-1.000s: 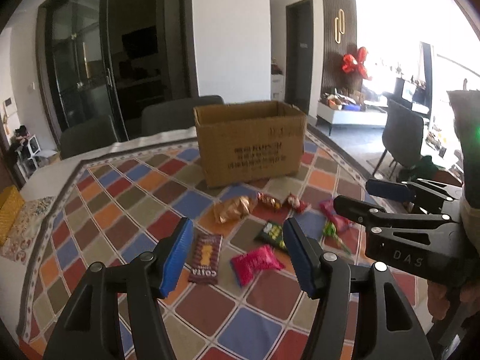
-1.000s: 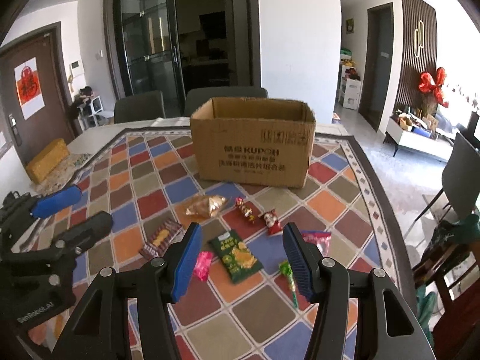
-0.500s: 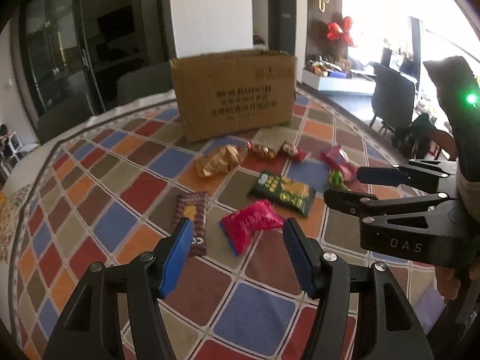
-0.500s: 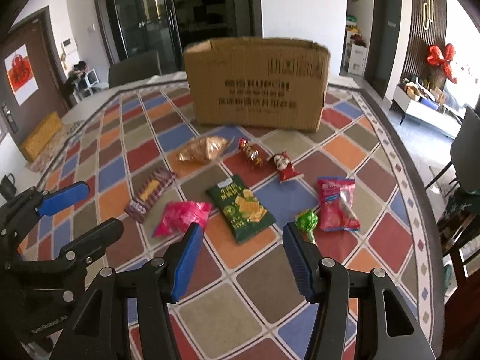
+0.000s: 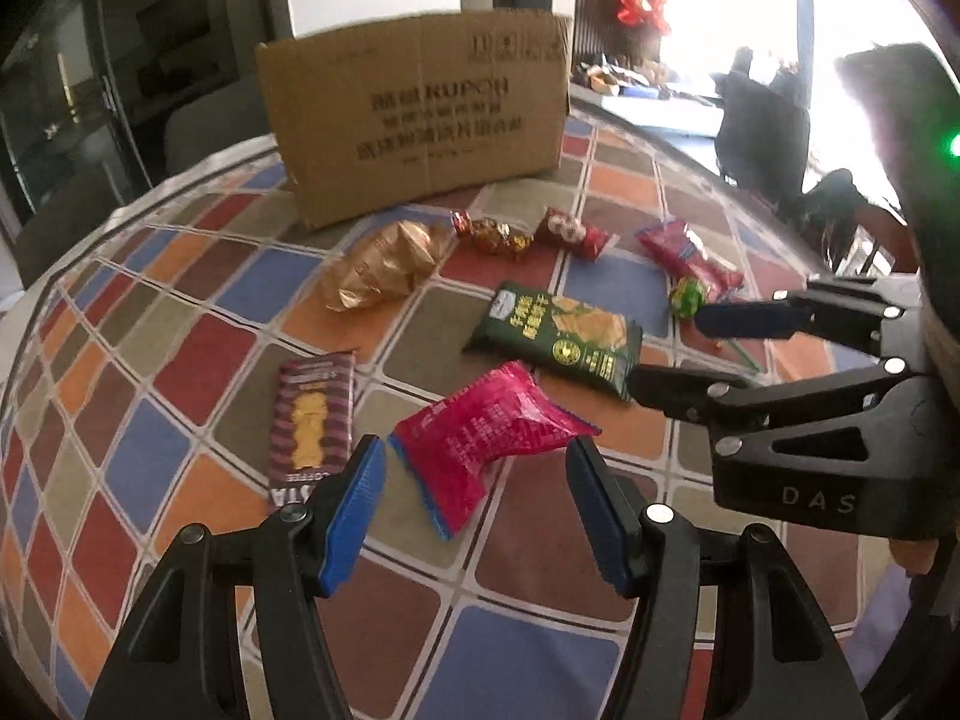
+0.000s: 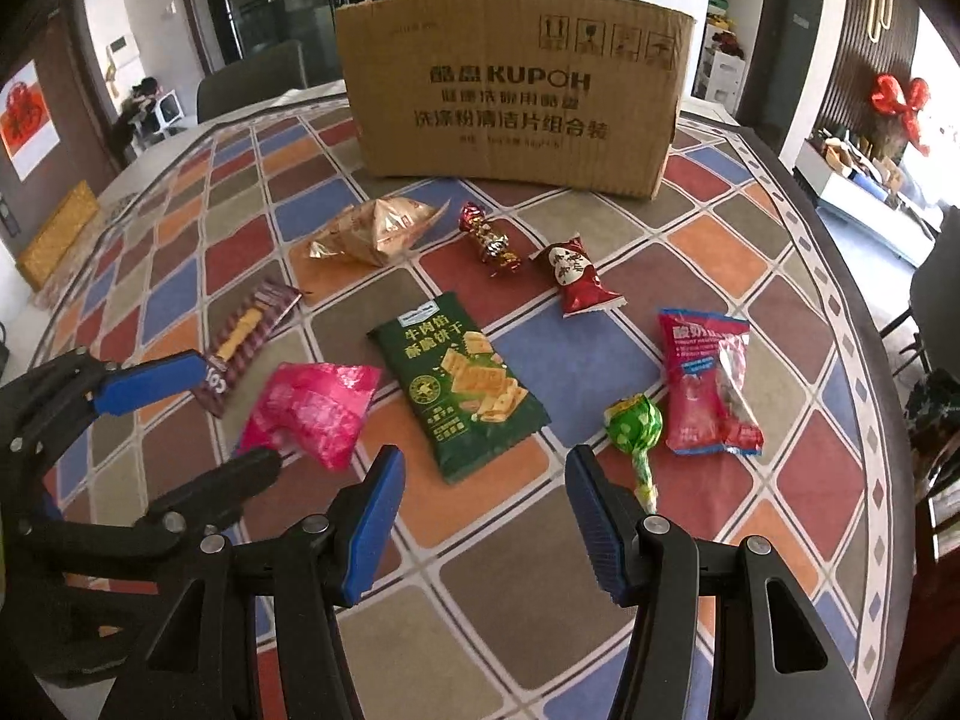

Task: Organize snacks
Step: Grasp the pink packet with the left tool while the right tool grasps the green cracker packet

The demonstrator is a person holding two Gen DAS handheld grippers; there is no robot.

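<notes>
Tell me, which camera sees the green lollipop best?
The right wrist view: the green lollipop lies whole and unblocked, wrapper and stick, beside the right gripper. In the left wrist view it looks small, with the stick partly hidden behind the other gripper's finger.

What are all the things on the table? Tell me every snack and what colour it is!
Cardboard box: 1, brown, far end of table.
Tablecloth: 1, multicoloured checks, under everything.
Gold packet: 1, near box, left.
Foil candy: 1, red-gold, before box.
Red packet: 1, beside the candy.
Striped biscuit pack: 1, brown, left.
Pink packet: 1, front left.
Green packet: 1, middle.
Lollipop: 1, green, front right.
Red-blue packet: 1, right.
Left gripper: open, at pink packet.
Right gripper: open, before green packet.
</notes>
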